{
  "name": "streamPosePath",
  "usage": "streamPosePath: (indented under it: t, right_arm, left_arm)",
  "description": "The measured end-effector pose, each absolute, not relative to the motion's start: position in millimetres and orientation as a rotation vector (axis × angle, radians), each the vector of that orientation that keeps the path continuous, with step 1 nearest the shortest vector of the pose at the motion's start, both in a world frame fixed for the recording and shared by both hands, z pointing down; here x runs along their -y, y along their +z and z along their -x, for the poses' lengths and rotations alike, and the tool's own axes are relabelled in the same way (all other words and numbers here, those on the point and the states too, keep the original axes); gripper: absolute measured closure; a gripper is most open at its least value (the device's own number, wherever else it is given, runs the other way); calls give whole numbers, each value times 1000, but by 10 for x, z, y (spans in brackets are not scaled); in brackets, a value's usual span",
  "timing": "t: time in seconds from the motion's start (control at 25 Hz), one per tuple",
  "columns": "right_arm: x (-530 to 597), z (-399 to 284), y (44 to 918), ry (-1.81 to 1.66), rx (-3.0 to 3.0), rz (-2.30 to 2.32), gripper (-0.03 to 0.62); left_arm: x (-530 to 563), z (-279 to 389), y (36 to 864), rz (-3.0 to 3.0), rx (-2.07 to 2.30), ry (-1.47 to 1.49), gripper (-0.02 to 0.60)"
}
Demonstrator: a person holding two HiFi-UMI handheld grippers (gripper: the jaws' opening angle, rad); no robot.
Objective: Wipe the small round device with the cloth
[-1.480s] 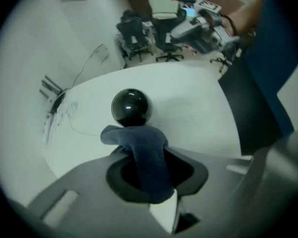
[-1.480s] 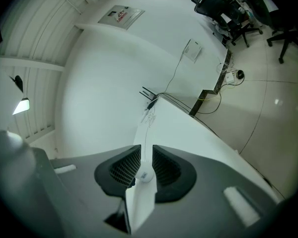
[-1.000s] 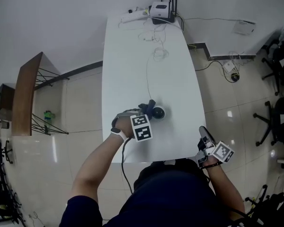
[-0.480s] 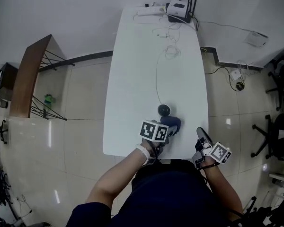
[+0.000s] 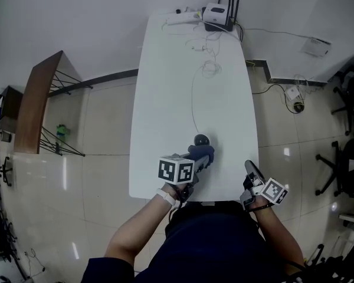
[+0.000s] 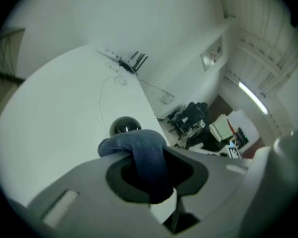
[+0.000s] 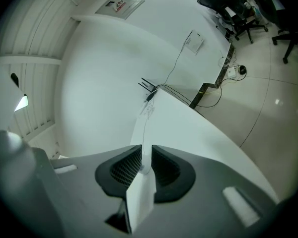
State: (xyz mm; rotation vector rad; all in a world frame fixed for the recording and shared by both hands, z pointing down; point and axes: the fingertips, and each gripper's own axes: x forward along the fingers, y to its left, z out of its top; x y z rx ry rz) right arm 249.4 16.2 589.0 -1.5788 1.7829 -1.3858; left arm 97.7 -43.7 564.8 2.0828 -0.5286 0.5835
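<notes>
An office-like workroom is shown: a long white tabletop (image 5: pixel 165 87) is set on a glossy tiled floor (image 5: pixel 100 128). A router (image 5: pixel 216 15) and loose cables (image 5: pixel 207 68) are seen at its far end. Wheeled office chairs (image 5: pixel 348 164) are parked at the right.

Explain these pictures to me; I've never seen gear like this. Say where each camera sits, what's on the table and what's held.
No robot: a person holds a two-jaw gripper in each hand; the patterned cubes belong to them. One picture comes from a camera on the person's head; the other two cameras ride on the grippers. On the white table lie a small round device on a cable and, at the far end, a router. The left gripper is clamped on a blue cloth beside the device. The right gripper is empty, jaws slightly apart, at the table's near edge.
</notes>
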Motion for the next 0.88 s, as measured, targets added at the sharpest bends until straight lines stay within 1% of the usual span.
streamPosePath:
  t: [0.08,0.24,0.32,0.4,0.48,0.56,0.64,0.76,0.88]
  right_arm:
    - [-134,-2448,5898,-1393,-1790,1570,528]
    - [-122,-2330,5911,-1413,-1769,1545,528]
    - [-123,-2336,5886,-1388,-1786,1547,528]
    - [-160,-2405,5880,-1370,-1766,1571,528]
    - [-229,-2489,5900,-1377,-1699,1601,528]
    - [-285,-2574,5894,-1367,-1670,1618,528]
    - [-333,-2652,5861,-1334,-1698,1638,528]
    - [-345,-2667,5803,-1303,-1772,1653,526]
    - [-230,-2457,5644,-1325,-1909,1491,526]
  left_arm:
    - [450,-914,5558,-2261,480,800,505]
    - [520,-825,5589,-2582,245,1383,505]
    - [573,-849,5568,-2651,137,1571,505]
    - [614,-912,5569,-2663,74,1670,506]
    - [607,-998,5589,-2630,48,1668,506]
    - [566,-1114,5584,-2593,58,1583,506]
    - [463,-1243,5561,-2560,66,1446,506]
    - [118,-1428,5428,-2498,-33,1155,506]
    - [-30,-1437,5246,-2504,-48,958,506]
